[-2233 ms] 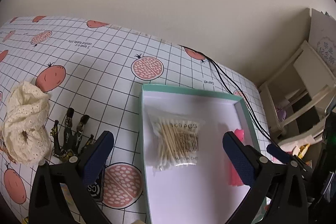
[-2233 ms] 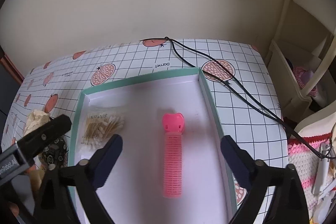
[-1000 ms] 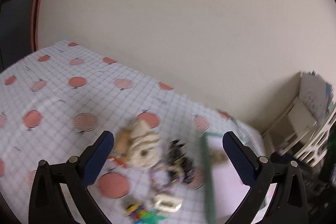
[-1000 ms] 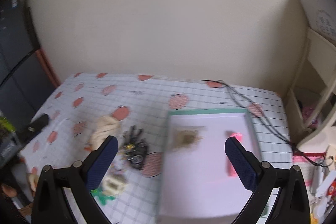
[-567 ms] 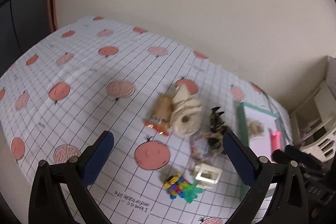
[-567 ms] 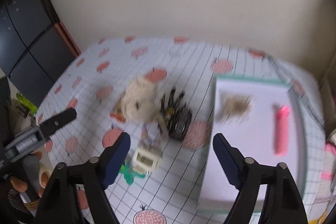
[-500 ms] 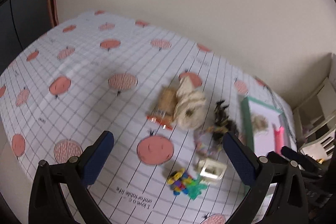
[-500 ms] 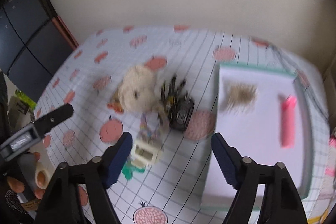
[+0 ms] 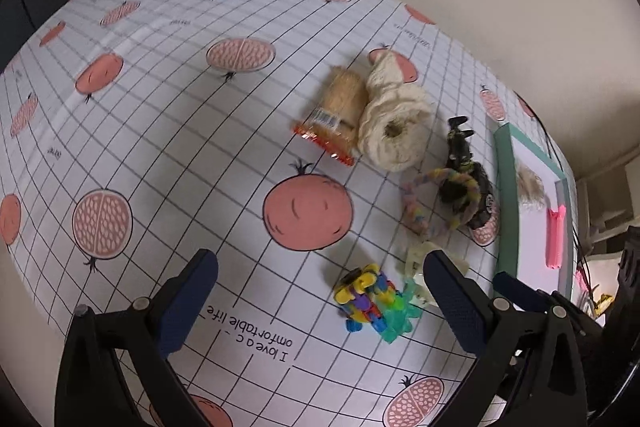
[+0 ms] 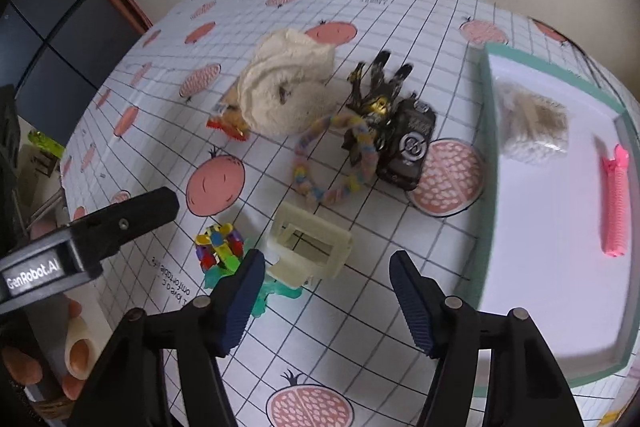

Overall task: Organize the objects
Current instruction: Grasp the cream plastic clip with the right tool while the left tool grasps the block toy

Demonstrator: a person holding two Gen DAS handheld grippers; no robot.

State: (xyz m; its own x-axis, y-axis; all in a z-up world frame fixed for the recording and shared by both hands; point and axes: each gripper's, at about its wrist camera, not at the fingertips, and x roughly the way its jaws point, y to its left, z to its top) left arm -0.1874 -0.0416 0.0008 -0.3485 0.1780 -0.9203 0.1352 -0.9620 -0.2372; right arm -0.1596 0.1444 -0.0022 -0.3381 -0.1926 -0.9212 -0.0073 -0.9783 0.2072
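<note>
Right gripper closing, seemingly empty, above cream clip.

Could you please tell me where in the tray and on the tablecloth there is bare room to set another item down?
The tray has a wide bare floor between the cotton swab bag and pink hair roller, out to its near rim. The tablecloth is bare left of the snack packet. It is crowded around the cream scrunchie, rainbow braid and black clip.
</note>
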